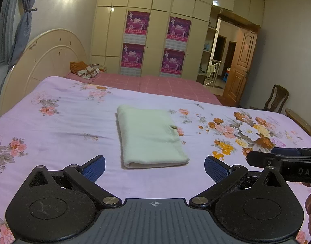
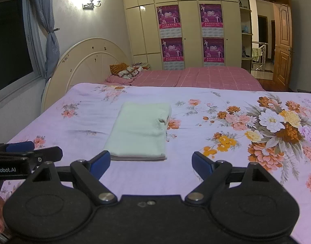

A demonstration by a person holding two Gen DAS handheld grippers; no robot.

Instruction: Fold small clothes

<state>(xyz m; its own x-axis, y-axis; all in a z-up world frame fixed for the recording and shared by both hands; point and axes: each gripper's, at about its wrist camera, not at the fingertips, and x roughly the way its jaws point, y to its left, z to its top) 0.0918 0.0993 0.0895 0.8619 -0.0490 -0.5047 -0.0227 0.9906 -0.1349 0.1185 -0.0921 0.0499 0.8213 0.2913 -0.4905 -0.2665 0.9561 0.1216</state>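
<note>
A pale green cloth folded into a thick rectangle (image 1: 150,137) lies flat on a lilac bedsheet printed with orange, pink and white flowers (image 1: 60,122), roughly mid-bed and well apart from anything else. One long edge shows a small tuck or notch partway along.

The left gripper (image 1: 154,167) hovers just short of the cloth's near edge, its blue-padded fingers spread wide and holding nothing. The right gripper (image 2: 151,163) sits in much the same pose — jaws wide apart, empty, the cloth's near edge lying just beyond its left finger. Each gripper shows at the edge of the other's view, so they are side by side.

Beyond the floral sheet is a stretch of pink checked bedding (image 2: 196,77), with a rumpled orange and patterned bundle (image 2: 125,70) near the cream rounded headboard (image 2: 88,61). A wall of glossy cream wardrobe doors (image 2: 192,20) carries four purple posters (image 2: 168,17). A lit wall lamp (image 2: 91,5) glows above the headboard, a tied blue-grey curtain (image 2: 50,30) hangs beside a dark window (image 2: 9,40), and a brown wooden door (image 2: 282,40) stands open on the right. A dark wooden chair (image 1: 276,98) sits by the far bedside in the left view.
</note>
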